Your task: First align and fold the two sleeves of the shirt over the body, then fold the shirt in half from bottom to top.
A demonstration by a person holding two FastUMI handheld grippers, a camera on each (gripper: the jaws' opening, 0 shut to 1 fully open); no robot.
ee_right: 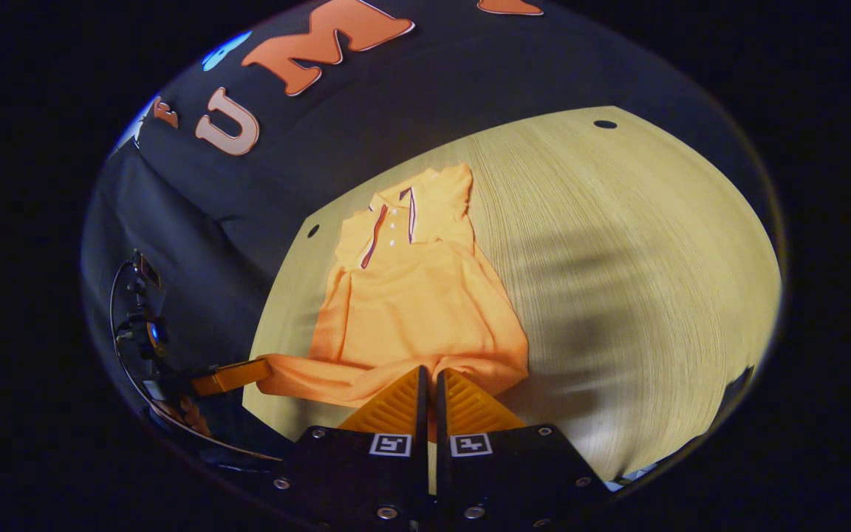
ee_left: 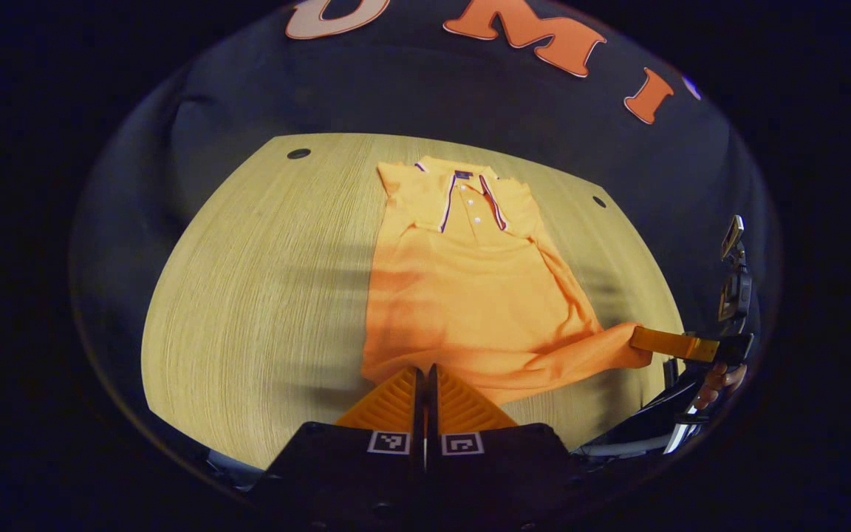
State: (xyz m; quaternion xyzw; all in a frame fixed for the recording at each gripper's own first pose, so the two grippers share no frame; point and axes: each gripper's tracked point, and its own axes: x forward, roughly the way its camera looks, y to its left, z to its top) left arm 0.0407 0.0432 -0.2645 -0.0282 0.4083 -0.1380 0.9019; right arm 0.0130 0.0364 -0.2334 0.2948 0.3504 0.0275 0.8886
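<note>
Orange polo shirt (ee_left: 470, 295) (ee_right: 418, 303), striped collar trim, white placket buttons, flat on wooden table, collar at far side, sleeves folded over body, hem corners lifted and stretched at near edge

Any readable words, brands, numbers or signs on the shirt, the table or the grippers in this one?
Neck tag on the shirt: too small to read.
Square markers on the left gripper and the right gripper: black-and-white patterns, no words or numbers.
Table: no text.
So there is nothing to quote.
</note>
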